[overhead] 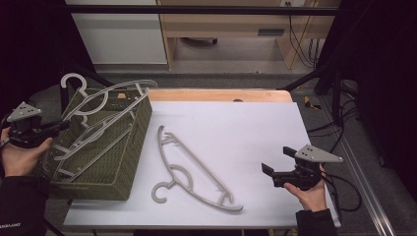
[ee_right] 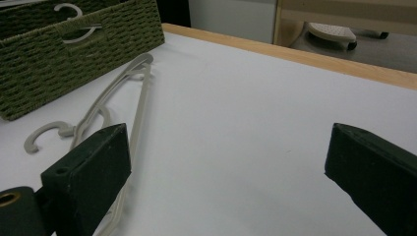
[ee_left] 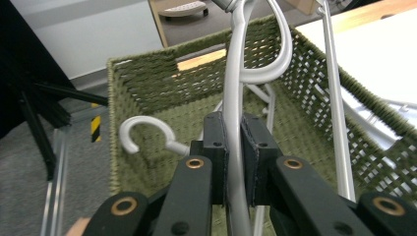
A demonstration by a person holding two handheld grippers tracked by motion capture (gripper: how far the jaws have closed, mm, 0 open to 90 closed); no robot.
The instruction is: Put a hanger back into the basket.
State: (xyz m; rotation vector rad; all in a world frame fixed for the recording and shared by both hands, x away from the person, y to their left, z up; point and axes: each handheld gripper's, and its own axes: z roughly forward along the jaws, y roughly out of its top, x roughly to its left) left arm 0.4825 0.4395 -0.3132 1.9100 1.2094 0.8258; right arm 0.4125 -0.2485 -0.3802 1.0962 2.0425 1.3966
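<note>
Care is needed at the basket (overhead: 129, 167), where the left gripper (ee_left: 235, 162) is clamped tight on the shoulder bar of a grey hanger (ee_left: 235, 98) — the jaws are nearly together with only the thin plastic between the pads. In the high view this held hanger lies tilted across the basket's open top, its hook (overhead: 74, 81) sticking out past the far left corner, and at least one more hanger (overhead: 86, 147) rests inside beneath it.

The step in hand is judged to be the settling of this hanger into the basket. It should be lowered along the basket's length so that the hook is brought inside the rim rather than left hung over it, and the bar kept from being threaded through the hangers already there. The grip is best released only once the hanger is borne by the pile.

The right gripper (overhead: 280, 169) is held over the white table (overhead: 255, 128) with its jaws wide apart and nothing between them — well placed for the last hanger (overhead: 194, 169), which lies flat beside the basket.
</note>
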